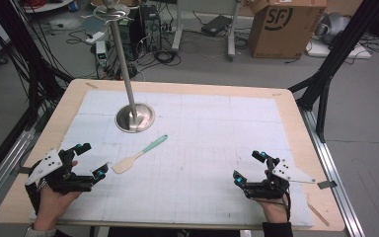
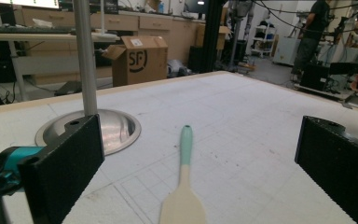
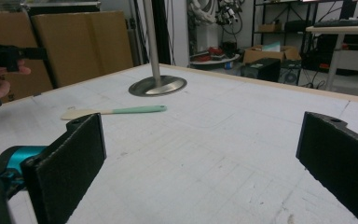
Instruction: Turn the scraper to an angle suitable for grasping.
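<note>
Spatula (image 1: 139, 154) lies flat on the white gridded mat (image 1: 202, 148), left of the table's (image 1: 296, 123) middle, its cream blade toward the person and its mint-green handle slanting away to the right. The left gripper (image 1: 93, 160) sits just beside the blade, its jaws spread wide and holding nothing; in the left gripper view the spatula (image 2: 182, 186) runs up the gap between the two black pads, blade nearest (not touching either pad, as far as can be seen). Beyond the handle's tip stands a metal pole (image 1: 126, 64) on a round steel base (image 1: 135, 118), near but apart from the spatula. The right gripper (image 1: 249, 168) rests well apart at the table's right side, jaws likewise wide open and empty. From its own view the spatula (image 3: 114, 111) lies far off to the left, short of the base (image 3: 157, 86).
</note>
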Motion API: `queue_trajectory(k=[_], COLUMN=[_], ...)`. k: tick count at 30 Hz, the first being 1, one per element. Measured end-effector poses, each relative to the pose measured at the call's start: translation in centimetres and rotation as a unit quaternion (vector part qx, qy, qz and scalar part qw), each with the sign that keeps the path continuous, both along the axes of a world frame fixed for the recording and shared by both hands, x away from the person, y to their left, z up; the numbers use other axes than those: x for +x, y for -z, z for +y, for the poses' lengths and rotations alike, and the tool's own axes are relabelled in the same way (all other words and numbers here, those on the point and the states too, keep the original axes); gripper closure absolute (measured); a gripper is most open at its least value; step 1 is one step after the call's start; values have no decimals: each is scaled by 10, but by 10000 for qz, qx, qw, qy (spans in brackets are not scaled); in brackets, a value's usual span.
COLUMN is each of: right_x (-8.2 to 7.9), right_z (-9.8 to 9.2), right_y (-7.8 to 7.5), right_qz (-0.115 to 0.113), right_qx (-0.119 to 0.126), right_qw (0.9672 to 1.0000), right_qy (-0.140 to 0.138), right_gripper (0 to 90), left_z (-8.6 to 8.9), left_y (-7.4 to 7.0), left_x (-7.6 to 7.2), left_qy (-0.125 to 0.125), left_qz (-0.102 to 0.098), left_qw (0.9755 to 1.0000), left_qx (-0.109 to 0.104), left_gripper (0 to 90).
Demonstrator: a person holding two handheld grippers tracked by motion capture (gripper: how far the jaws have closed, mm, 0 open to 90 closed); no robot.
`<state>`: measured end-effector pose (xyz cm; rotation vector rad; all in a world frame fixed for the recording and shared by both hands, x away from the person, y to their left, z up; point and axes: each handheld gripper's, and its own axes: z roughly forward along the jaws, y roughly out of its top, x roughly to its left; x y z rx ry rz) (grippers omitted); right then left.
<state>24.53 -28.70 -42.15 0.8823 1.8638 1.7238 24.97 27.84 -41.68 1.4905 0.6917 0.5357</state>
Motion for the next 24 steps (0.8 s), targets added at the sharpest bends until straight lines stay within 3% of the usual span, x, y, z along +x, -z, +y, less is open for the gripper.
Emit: queue_trajectory(k=[4, 8, 11, 14, 18, 24], right_x=[0, 1, 3, 4, 3, 2], right_z=[0, 1, 3, 7, 7, 5], right_y=[0, 1, 1, 1, 0, 0], right_qz=[10, 32, 65, 60, 58, 66], right_qx=[1, -10, -14, -64, -58, -46], right_qw=[10000, 10000, 10000, 9999, 9999, 9999], right_qy=[-11, -26, -42, -93, -134, -129], right_gripper=[4, 4, 4, 4, 4, 4], left_z=[-1, -6, -9, -10, -14, -19], left_y=[0, 1, 2, 2, 1, -2], left_x=[-1, -3, -3, -3, -2, 5], left_qy=[24, 44, 88, 131, 176, 144], left_qz=[-15, -86, -18, 10, -71, -145], left_qw=[10000, 9994, 9996, 9997, 9995, 9994], left_qx=[40, 323, 284, 186, 247, 263], left_gripper=[17, 17, 18, 56, 116, 278])
